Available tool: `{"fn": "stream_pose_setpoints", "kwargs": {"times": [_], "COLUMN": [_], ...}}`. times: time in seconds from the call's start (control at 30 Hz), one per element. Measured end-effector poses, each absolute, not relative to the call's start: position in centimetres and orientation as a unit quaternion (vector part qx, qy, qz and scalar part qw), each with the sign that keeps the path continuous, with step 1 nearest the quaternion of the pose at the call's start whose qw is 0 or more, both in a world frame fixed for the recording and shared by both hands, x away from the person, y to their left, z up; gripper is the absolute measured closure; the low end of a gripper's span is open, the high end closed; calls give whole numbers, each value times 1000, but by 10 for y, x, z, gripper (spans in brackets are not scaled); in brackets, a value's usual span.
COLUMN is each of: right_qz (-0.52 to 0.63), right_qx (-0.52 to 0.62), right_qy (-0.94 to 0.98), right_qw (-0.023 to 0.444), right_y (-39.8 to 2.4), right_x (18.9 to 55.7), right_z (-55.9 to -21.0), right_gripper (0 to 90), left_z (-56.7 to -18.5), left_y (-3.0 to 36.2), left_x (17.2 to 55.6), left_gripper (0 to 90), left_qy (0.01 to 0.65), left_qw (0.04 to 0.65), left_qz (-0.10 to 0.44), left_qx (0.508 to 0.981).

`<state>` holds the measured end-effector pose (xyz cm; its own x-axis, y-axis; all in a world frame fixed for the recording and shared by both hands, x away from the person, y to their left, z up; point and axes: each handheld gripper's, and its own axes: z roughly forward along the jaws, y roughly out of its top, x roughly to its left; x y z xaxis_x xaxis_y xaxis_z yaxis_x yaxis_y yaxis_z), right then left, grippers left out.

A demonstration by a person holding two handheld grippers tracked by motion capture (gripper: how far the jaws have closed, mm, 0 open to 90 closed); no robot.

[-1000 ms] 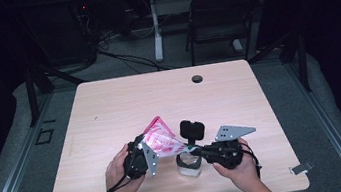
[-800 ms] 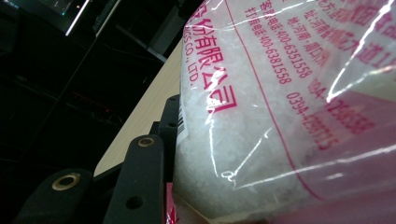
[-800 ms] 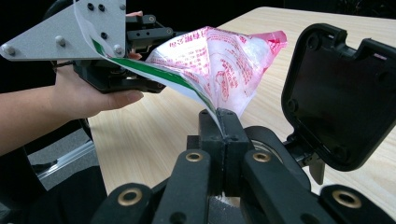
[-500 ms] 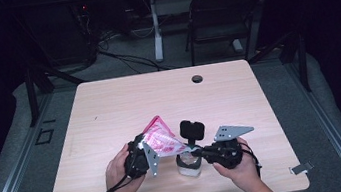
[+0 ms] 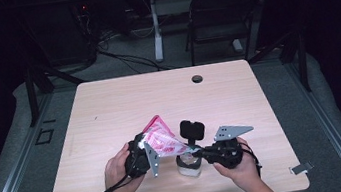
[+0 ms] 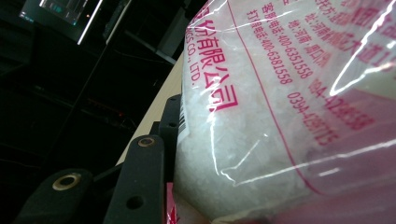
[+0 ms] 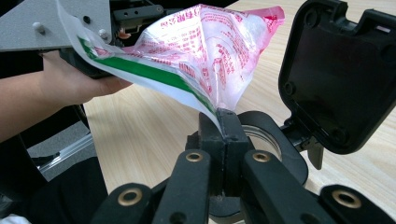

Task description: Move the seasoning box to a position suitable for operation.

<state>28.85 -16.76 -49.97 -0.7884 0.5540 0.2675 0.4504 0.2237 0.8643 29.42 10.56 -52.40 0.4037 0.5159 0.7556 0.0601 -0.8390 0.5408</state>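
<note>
Nearest the person, at the front edge of the worktop (image 5: 110,109), the two hands hold a clear plastic bag (image 5: 162,140) with pink print between them, lifted off the wood. The left tool (image 5: 148,152) has its jaws part-way apart and pressed on the fat end of the bag; in the left gripper view white grains fill the bag (image 6: 261,121) right against the black jaw. The right tool (image 5: 197,150) has its jaws fully closed, pinching a thin corner of the bag; the right gripper view shows that corner, with a green stripe, caught between the pads (image 7: 223,126). Just below that pinched corner stands a small jar (image 5: 189,165) with its hinged black lid (image 5: 192,131) tipped up and open. The bag slopes down from the left tool toward the jar mouth (image 7: 266,135). Farther off, a round hole (image 5: 197,79) sits near the worktop's back edge, and beyond it stands a dark folding chair (image 5: 220,13) on the floor.
</note>
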Motion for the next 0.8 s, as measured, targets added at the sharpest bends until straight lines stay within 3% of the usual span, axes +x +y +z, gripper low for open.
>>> {"fn": "stream_pose_setpoints", "kwargs": {"times": [0.8], "right_qz": [529], "right_qx": [327], "right_qy": [782], "right_qw": [37], "right_y": [-169], "right_x": [291], "right_z": [-505], "right_gripper": [900], "left_z": [-519], "left_y": [103], "left_x": [291], "left_gripper": [654], "left_qy": [156], "left_qw": [196], "left_qz": [538], "left_qx": [805]}}
